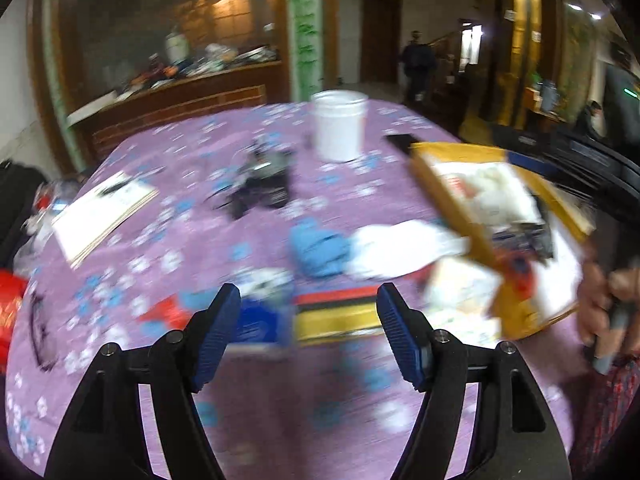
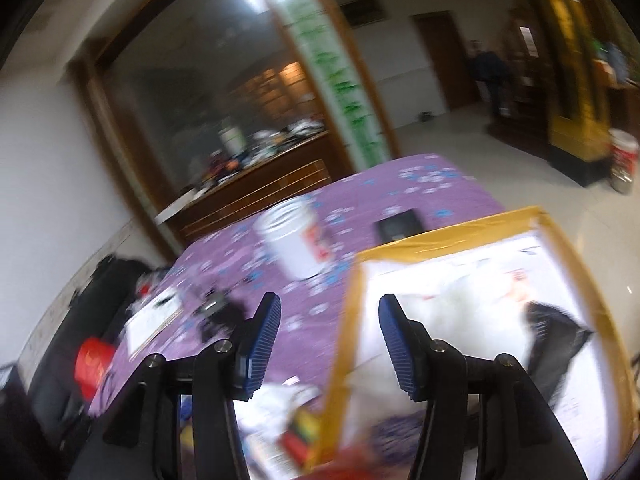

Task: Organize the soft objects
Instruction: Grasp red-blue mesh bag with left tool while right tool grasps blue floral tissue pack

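Observation:
My left gripper (image 1: 308,292) is open over the purple flowered tablecloth (image 1: 192,240), with nothing between its fingers. Just beyond its tips lie a striped red, black and yellow item (image 1: 336,312), a blue packet (image 1: 256,324), a crumpled blue cloth (image 1: 318,250) and a white cloth (image 1: 396,248). At the right stands a yellow-taped cardboard box (image 1: 436,184) holding white and black soft things. My right gripper (image 2: 330,298) is open near the box's left wall (image 2: 344,344); a white fluffy item (image 2: 476,312) and a black one (image 2: 556,344) lie inside the box.
A white jar (image 1: 340,126) stands toward the far side of the table, a black gadget (image 1: 262,188) and a booklet (image 1: 100,212) to its left. A dark flat device (image 2: 400,224) lies behind the box. A hand (image 1: 604,300) grips a handle at the right edge. A person (image 1: 416,64) stands far off.

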A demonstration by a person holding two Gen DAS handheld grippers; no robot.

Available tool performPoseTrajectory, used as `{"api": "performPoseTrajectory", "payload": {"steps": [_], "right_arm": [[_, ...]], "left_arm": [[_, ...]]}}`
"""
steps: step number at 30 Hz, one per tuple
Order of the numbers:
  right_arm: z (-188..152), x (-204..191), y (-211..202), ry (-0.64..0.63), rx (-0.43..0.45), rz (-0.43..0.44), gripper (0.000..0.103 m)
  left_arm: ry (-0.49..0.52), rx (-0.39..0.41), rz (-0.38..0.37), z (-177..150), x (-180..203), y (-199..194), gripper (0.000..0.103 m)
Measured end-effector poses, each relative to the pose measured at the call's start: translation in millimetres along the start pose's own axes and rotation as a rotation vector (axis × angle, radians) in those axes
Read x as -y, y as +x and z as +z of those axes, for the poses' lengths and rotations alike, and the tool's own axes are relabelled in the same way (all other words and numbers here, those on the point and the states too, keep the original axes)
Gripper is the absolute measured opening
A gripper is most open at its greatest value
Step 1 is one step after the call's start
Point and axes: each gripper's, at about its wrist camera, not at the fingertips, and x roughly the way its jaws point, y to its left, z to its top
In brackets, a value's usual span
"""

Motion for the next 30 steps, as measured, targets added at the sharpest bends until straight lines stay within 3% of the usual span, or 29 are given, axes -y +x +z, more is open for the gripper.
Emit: {"api": "performPoseTrajectory", "payload": {"steps": [6, 10, 16, 19, 22, 24, 25, 26, 30], "right_arm": [[-36, -56, -1, -0.121, -0.092, 0.141, 0.057], [-57, -78, -2, -0.189, -0.132, 0.179, 0.057], [-72, -100, 2, -0.267, -0.161, 0.212, 0.063], [-78, -106, 3, -0.287, -0.176, 0.231, 0.066], [-84, -115, 6, -0.309, -0.201, 0.253, 0.066], [-89, -122, 8, -0.328, -0.219, 0.264, 0.066], [-91, -126, 9, -0.339, -0.229, 0.267, 0.066], [-94, -130, 11, -0.348, -0.240, 0.272, 0.066], [-103, -147, 20, -0.367, -0.289, 0.287, 0.069]], "left_arm": [[-0.015, -0.057, 0.109, -9, -73, 7, 0.070], [-0.025, -0.105, 0.071, -8, -107, 26, 0.074], [0.051, -0.149, 0.020, -11, -98, 56, 0.074], [0.105, -0.162, 0.094, -13, -87, 68, 0.074], [0.096, -0.174, 0.133, -14, -88, 80, 0.074], [0.080, -0.178, 0.198, -15, -93, 85, 0.066], [0.065, -0.183, 0.208, -16, -98, 87, 0.043], [0.040, -0.195, 0.197, -16, -103, 89, 0.027], [-0.046, -0.173, 0.189, -14, -122, 84, 0.027]]}}
